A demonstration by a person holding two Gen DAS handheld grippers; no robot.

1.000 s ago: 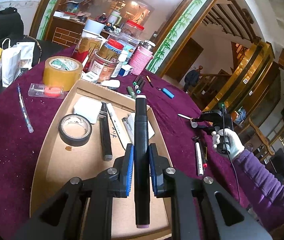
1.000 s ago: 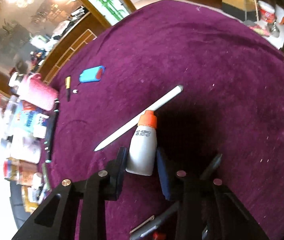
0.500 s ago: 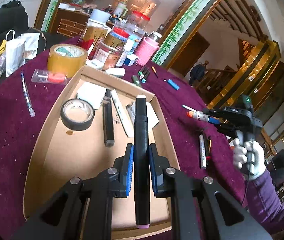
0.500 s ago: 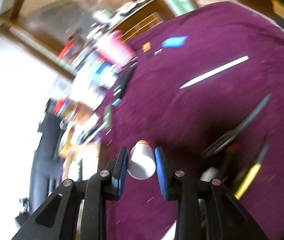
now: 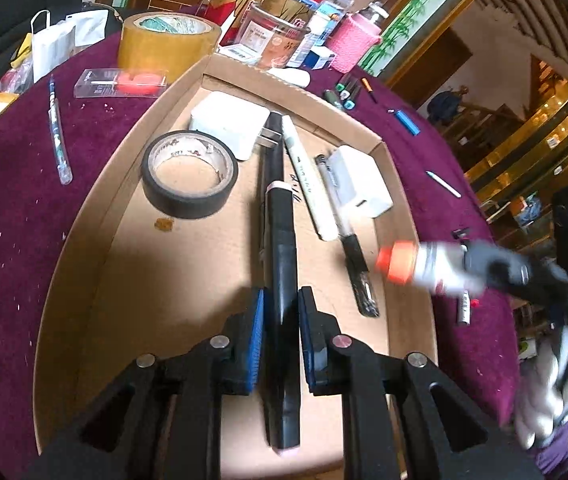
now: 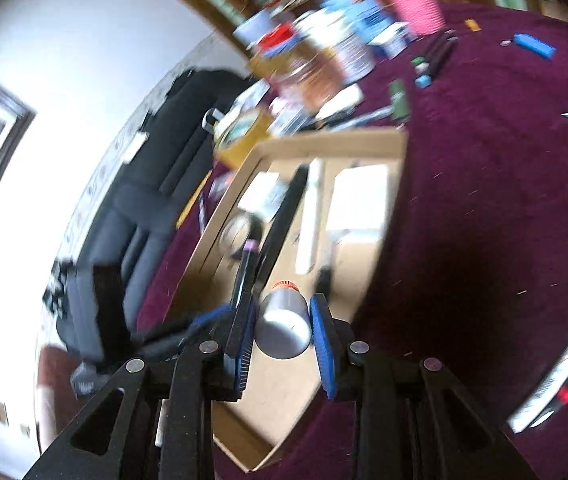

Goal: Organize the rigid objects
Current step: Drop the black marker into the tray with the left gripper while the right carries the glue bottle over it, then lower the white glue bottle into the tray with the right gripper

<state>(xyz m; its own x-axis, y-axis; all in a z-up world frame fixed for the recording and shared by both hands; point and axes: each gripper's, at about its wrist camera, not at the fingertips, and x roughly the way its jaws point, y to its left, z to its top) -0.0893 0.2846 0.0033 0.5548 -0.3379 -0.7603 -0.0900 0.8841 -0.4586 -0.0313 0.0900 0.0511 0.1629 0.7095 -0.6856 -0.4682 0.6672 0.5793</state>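
Purple cloth surrounds the cardboard tray [image 5: 84,248]; your left gripper [image 5: 280,328], angled down, clamps a black marker [image 5: 282,280], your right gripper [image 6: 280,332] a white bottle [image 6: 282,320].

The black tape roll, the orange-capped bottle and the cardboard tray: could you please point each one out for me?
Black tape roll [image 5: 190,196], left wrist view, on its outer wall.
Orange-capped bottle [image 6: 283,326], right wrist view, on its base.
Cardboard tray [image 5: 84,236], left wrist view, on its left wall.

Daylit, fisheye-bent edges — right view smeared, perhaps overexposed left.
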